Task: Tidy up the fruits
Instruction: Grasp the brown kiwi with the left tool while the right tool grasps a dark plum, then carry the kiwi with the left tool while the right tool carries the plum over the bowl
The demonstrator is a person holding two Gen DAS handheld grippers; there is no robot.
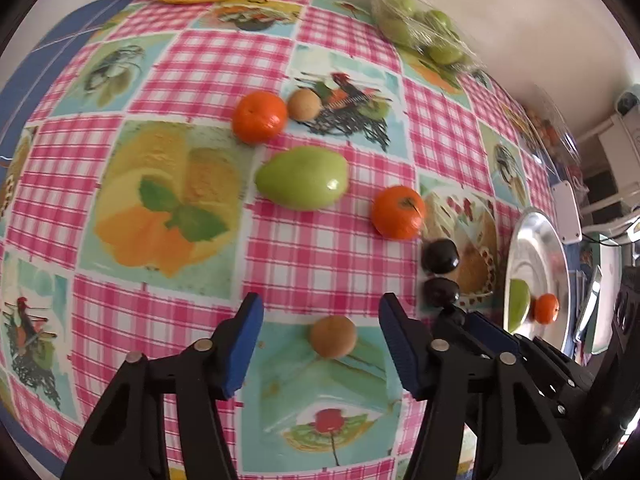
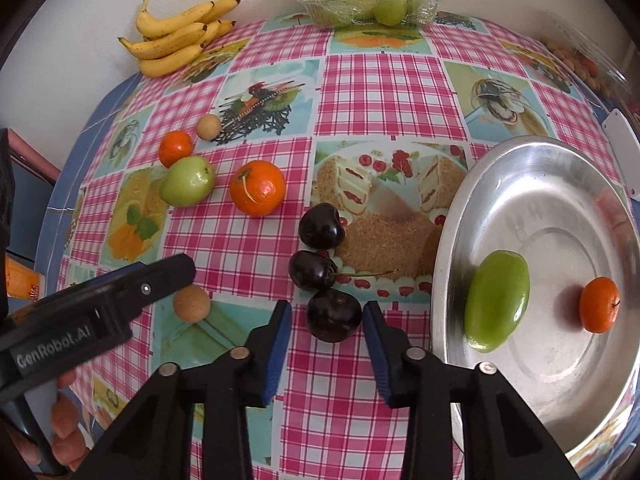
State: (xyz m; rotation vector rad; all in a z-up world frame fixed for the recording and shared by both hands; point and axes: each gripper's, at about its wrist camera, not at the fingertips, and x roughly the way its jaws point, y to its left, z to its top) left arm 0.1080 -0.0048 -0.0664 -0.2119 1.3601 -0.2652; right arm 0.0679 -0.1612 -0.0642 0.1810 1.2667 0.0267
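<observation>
My left gripper (image 1: 320, 312) points down at the checked tablecloth, open, with a small brown longan (image 1: 333, 342) lying loose between its blue pads. My right gripper (image 2: 327, 314) straddles the nearest of three dark cherries (image 2: 334, 314); the right pad is at its skin, a sliver of cloth shows on the left, so it is open. The other two cherries (image 2: 312, 276) lie just beyond. A steel plate (image 2: 452, 240) to the right holds a green fruit (image 2: 498, 300) and a mandarin (image 2: 599, 310). On the cloth lie two more mandarins (image 2: 258, 188), a green fruit (image 2: 187, 186) and a second longan (image 2: 208, 126).
Bananas (image 2: 176, 40) and a wrapped tray of green fruits (image 2: 368, 0) stand at the far edge by the wall. A clear box of small brown fruits (image 2: 580, 64) sits at the far right. A person's hand (image 2: 64, 420) holds the left gripper's handle at lower left.
</observation>
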